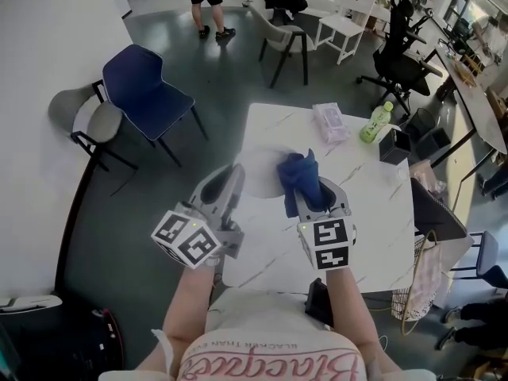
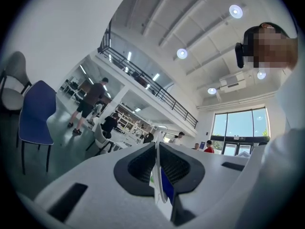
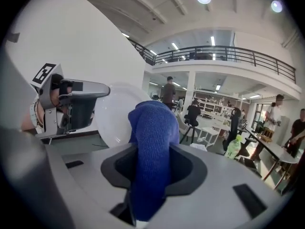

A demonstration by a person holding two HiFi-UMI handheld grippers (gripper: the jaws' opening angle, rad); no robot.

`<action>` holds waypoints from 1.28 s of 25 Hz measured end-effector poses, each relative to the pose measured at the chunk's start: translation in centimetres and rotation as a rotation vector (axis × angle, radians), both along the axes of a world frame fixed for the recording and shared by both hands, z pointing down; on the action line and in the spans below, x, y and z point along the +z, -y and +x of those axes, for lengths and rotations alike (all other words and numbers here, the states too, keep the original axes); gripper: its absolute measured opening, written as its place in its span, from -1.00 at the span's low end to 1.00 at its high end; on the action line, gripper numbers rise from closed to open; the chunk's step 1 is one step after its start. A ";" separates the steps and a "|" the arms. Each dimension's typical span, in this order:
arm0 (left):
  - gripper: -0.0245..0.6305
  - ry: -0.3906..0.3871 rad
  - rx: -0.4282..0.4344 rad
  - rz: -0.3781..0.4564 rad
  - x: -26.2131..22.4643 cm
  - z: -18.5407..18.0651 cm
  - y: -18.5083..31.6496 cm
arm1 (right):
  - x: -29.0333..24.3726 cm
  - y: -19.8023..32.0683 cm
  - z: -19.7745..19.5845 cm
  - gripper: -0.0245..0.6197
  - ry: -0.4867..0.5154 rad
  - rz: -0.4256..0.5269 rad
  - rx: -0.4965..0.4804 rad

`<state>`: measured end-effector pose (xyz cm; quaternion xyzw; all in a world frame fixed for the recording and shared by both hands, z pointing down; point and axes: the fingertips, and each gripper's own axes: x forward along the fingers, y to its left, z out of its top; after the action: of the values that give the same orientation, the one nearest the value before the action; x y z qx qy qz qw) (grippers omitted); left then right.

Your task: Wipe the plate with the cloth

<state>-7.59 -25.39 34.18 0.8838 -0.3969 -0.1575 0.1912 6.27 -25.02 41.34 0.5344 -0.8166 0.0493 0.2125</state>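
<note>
Jaws of the left gripper point(image 2: 157, 151) pinch the rim of the white plate point(image 1: 255, 175), holding it tilted above the marble table point(image 1: 381, 197); the right gripper point(image 3: 153, 152) clamps the bunched blue cloth point(image 3: 152, 128) just beside the plate

Open-plan office hall, white desks point(image 1: 343, 30), black swivel chair point(image 1: 399, 63), railed mezzanine point(image 3: 214, 55), seated people point(image 3: 193, 112).

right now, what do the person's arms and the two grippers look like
The left gripper and right gripper are light grey plastic shells with dark pads inside the jaws. Each carries a white cube with black square markers. The person wears a white shirt with pink lettering; the forearms are unsleeved.
</note>
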 end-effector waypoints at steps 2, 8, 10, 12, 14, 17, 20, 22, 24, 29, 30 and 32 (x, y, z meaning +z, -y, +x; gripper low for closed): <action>-0.87 0.035 0.010 0.014 0.2 0.3 0.0 | 0.2 0.5 0.8 -0.53 -0.006 -0.001 0.019; -0.87 0.222 -0.002 0.167 0.4 0.5 -0.3 | -0.7 0.3 2.8 -0.53 -0.012 0.017 0.025; -0.87 0.295 0.013 0.256 0.1 0.8 -0.7 | -0.9 0.1 3.2 -0.53 0.013 0.006 -0.014; -0.87 0.365 0.030 0.346 -0.3 1.3 -1.3 | -1.3 -0.1 3.6 -0.53 0.051 -0.003 -0.049; -0.87 0.456 0.048 0.430 -0.4 2.1 -1.9 | -2.0 -0.2 4.1 -0.53 0.071 0.002 -0.071; -0.88 0.631 0.070 0.559 -0.2 3.3 -2.6 | -3.6 -0.4 4.2 -0.53 0.089 0.021 -0.144; -0.88 0.776 0.075 0.708 0.1 4.3 -3.4 | -5.6 -1.1 3.0 -0.53 0.062 0.060 -0.266; -0.88 0.867 0.086 0.796 0.6 4.9 -4.0 | -7.0 -1.5 1.9 -0.53 0.015 0.094 -0.349; -0.88 0.952 0.111 0.873 1.2 5.7 -4.5 | -8.3 -1.9 0.7 -0.53 -0.033 0.131 -0.431; -0.88 1.066 0.158 0.999 2.0 7.1 -5.5 | -10.1 -3.3 -2.3 -0.53 -0.096 0.175 -0.641; -0.88 1.073 0.163 1.013 2.1 7.3 -5.7 | -9.9 -3.5 -2.7 -0.53 -0.114 0.167 -0.676; -0.88 1.085 0.171 1.033 2.1 7.6 -5.9 | -9.1 -3.7 -3.4 -0.53 -0.170 0.149 -0.726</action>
<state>0.00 -19.44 36.32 0.8424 -0.2410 0.1492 -0.4583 2.88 -21.36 32.25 0.2264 -0.9335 -0.1333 0.2439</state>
